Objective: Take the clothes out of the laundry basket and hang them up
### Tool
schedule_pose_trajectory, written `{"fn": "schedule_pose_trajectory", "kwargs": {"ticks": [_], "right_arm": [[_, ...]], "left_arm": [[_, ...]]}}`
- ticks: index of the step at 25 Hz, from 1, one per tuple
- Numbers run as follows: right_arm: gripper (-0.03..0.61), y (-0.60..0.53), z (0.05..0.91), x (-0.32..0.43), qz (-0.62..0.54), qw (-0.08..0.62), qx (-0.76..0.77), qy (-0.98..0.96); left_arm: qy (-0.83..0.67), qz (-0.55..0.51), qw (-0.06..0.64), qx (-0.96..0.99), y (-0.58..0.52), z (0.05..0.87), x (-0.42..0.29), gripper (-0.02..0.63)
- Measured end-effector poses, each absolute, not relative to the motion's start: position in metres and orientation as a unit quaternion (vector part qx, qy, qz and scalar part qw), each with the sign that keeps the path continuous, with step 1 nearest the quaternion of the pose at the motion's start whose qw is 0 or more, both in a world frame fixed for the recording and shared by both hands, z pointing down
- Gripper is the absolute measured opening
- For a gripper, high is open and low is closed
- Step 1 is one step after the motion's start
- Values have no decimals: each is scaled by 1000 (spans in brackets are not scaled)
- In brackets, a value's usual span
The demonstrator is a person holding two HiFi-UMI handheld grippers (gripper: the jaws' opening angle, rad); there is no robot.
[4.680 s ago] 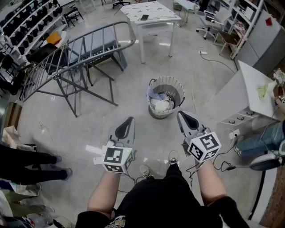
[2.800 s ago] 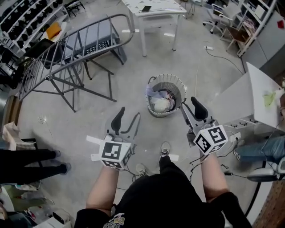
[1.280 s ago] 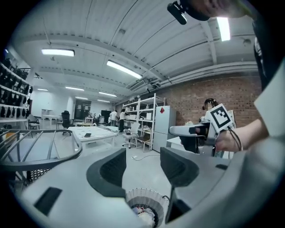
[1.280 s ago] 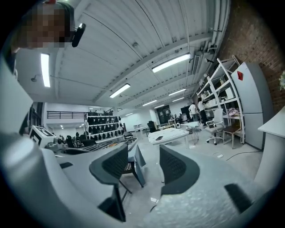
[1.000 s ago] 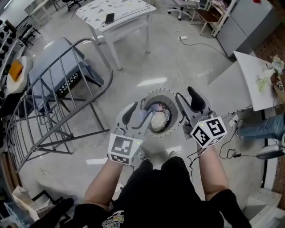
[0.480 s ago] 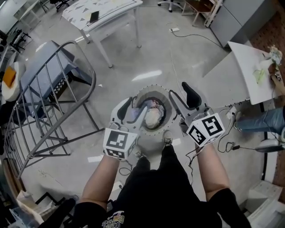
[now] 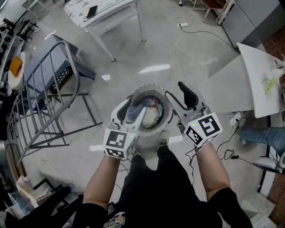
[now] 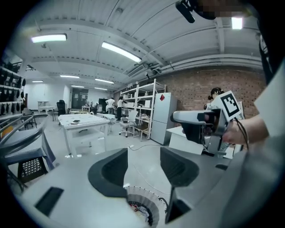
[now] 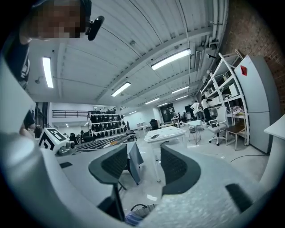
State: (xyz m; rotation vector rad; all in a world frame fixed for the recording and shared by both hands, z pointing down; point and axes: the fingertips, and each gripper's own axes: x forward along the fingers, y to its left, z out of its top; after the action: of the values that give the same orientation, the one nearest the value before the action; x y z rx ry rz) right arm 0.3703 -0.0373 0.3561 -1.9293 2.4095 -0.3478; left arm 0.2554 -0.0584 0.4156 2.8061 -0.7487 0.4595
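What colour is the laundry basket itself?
The laundry basket is light grey with ribbed walls; the head view shows it best.

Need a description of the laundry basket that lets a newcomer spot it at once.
In the head view, go to the floor below the white table and right of the grey rack. The basket stands there, between the left gripper and the right gripper. It is the only round thing nearby, with a pale ribbed wall and clothes inside.
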Motion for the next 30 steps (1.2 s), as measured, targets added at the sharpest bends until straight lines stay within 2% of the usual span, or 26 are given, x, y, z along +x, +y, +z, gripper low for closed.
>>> {"fn": "schedule_pose_trajectory", "kwargs": {"ticks": [6, 14, 30], "right_arm": [[242, -51, 392, 400, -132, 19, -600, 789], [242, -75, 448, 388, -161, 13, -600, 783], [242, -116, 626, 372, -223, 12, -621, 751]], "left_arm": [[-266, 170, 95, 944, -61, 453, 286, 219], [-269, 176, 98, 942, -89, 506, 278, 219], [-205, 269, 128, 932, -122, 731, 276, 219]]}}
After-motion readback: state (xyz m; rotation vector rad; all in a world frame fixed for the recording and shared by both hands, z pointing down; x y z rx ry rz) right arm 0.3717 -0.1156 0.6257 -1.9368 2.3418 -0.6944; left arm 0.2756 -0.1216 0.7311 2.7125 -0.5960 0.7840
